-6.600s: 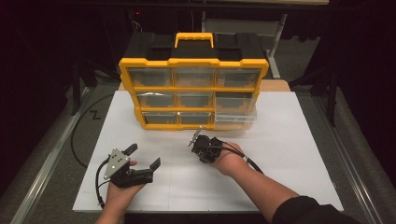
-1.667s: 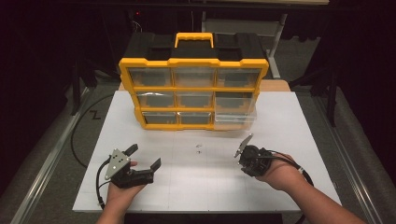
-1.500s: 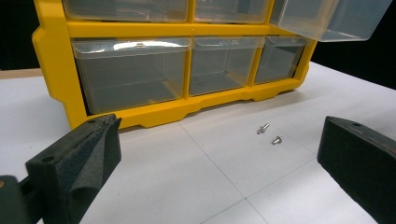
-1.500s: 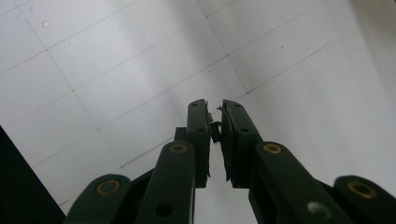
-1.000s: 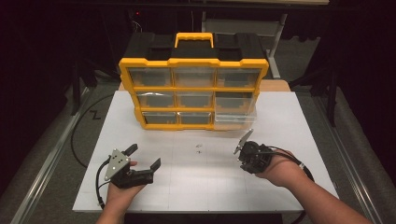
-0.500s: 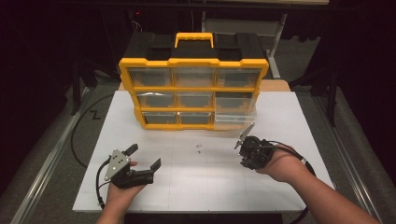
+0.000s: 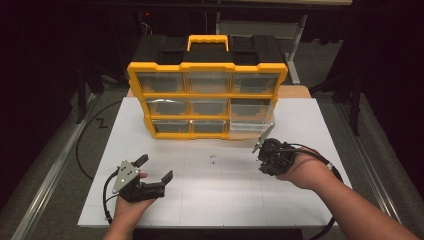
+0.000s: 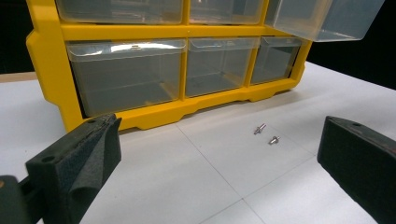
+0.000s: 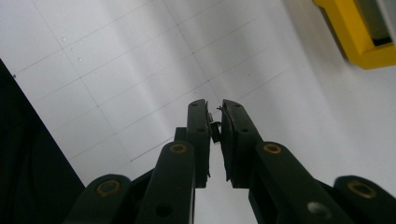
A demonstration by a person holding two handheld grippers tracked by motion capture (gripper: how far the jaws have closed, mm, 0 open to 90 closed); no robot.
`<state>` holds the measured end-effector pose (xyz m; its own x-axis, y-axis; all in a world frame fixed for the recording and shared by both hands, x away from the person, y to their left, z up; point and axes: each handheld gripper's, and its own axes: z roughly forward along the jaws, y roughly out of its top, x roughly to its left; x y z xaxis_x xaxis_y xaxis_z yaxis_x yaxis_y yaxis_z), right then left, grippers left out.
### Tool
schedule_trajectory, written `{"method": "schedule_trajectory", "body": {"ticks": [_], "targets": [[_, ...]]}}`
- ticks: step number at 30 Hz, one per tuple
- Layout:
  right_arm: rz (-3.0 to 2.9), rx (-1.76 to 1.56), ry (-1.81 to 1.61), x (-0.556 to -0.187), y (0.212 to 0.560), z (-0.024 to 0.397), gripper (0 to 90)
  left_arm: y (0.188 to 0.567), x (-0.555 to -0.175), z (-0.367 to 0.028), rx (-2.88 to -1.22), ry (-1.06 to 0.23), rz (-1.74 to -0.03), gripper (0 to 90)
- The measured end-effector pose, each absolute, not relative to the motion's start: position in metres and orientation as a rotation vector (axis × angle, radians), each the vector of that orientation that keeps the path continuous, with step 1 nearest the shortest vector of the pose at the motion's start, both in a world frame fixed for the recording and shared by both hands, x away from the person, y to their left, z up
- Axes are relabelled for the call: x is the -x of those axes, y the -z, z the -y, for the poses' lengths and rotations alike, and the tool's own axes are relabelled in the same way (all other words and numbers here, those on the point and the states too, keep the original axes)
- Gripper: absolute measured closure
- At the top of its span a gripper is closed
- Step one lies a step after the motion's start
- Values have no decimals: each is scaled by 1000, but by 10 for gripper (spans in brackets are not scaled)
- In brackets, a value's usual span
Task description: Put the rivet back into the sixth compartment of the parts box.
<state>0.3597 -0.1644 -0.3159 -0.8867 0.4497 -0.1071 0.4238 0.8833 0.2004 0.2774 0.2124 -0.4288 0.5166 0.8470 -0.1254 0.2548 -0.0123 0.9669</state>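
A yellow organizer [image 7: 207, 95] with clear drawers stands at the back of the white table [image 7: 300, 200]. Its bottom right drawer [image 7: 250, 130] is pulled out, also seen in the left gripper view as drawer [image 8: 322, 18]. Two small metal screws [image 7: 213, 159] lie on the table in front of it, as screws [image 8: 260, 129] close ahead of my left gripper. My left gripper [image 7: 156, 168] rests at the near left, open and empty, jaws wide [image 8: 219, 128]. My right gripper [image 7: 261, 146] hovers just before the pulled-out drawer, shut on a tiny screw [image 9: 215, 128] pinched near its tips [image 9: 214, 109].
The organizer has a yellow handle [image 7: 207, 42] on its black top. Cables trail from both grippers, one looping off the table's left side [image 7: 82, 145]. A wooden board edge [image 7: 292, 91] shows behind the organizer's right end.
My right gripper has lifted and moved a little toward the pulled-out drawer, still pinching the small screw. The left gripper has stayed put.
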Motion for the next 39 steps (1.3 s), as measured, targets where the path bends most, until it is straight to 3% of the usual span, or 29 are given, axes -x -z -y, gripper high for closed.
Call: {"method": "schedule_trajectory", "body": {"ticks": [39], "targets": [[-2872,-659,-267,-371,252,160,843,429,-277,-213,-1555,-611,-980,4]]}}
